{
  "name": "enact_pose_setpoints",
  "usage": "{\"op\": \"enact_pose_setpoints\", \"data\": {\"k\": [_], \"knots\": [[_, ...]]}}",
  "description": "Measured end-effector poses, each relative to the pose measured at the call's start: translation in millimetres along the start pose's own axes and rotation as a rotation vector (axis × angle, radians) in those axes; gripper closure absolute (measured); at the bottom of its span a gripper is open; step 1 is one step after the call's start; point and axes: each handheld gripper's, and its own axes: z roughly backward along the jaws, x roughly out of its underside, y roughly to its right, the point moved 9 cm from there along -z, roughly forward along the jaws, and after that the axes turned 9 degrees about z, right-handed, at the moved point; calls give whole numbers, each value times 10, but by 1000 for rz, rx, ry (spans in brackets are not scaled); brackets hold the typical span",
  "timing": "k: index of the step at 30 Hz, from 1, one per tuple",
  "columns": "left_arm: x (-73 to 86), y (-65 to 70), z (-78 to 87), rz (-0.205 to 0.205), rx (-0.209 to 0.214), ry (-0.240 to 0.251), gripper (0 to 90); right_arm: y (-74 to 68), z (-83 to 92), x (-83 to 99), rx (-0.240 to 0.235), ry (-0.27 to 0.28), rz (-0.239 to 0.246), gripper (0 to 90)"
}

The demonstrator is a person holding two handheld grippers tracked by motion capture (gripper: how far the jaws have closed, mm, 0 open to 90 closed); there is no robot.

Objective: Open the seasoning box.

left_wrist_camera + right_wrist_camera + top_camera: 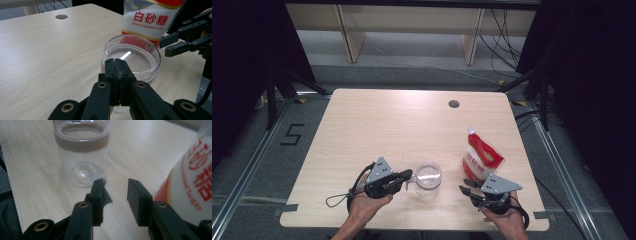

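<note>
A clear glass jar [428, 178] stands open-mouthed near the table's front edge. From its left, my left gripper [410, 176] reaches the rim. In the left gripper view its jaws [116, 66] are pressed together on the jar's [140, 62] near wall. A red and white bag of sugar [481, 157] stands upright to the jar's right. My right gripper [466, 186] sits just in front of the bag, pointing toward the jar. In the right gripper view it [116, 187] is open with bare table between the jaws, the jar [81, 157] ahead and the bag [192, 175] at the right.
The light wooden table [387, 125] has a round cable hole [454, 104] at the back right. Its far and left parts are bare. Grey floor with rails surrounds it, and wooden furniture legs and cables lie beyond.
</note>
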Motion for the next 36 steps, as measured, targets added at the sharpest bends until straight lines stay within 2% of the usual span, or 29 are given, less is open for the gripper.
{"op": "enact_pose_setpoints", "data": {"k": [6, 9, 10, 11, 13, 15, 17, 18, 19, 23, 25, 26, 30, 35, 36], "knots": [[3, 1, 4, -7, -1, -2, 884, -17, -86, -97, -6, 19, 5, 782], [2, 4, 0, 3, -2, 1, 884, -16, -139, -129, -13, 24, 16, 807], [3, 0, 3, -9, -1, -1, 885, -20, -166, -132, -16, 16, 15, 821], [6, 12, 0, 4, 1, 2, 885, -17, -179, -144, -18, 23, 23, 826], [1, 7, -3, -14, 2, 0, 887, -20, -201, -157, -22, 30, 18, 837], [3, 10, -4, -13, 3, -1, 888, -15, -201, -153, -25, 22, 27, 841], [12, 33, -16, -6, 14, -2, 889, -28, -210, -154, -27, 18, 13, 850], [17, 40, -19, -18, 14, -7, 889, -12, -226, -168, -17, 34, 28, 854], [20, 41, -18, -26, 8, -11, 890, -21, -233, -168, -19, 33, 19, 858], [20, 41, -17, -29, 14, -11, 890, -29, -238, -179, -31, 30, 29, 866], [19, 40, -19, -24, 16, -9, 890, -38, -249, -204, -47, 49, 33, 870], [24, 41, -16, -14, 11, -5, 890, -18, -239, -203, -31, 38, 38, 873], [26, 38, -17, -6, 12, 1, 890, -50, -271, -256, -38, 61, 41, 877], [28, 37, -16, -5, 14, 7, 890, -68, -276, -296, -50, 63, 52, 879], [33, 42, -16, 10, 12, 9, 890, -73, -285, -312, -52, 71, 53, 879]]}}
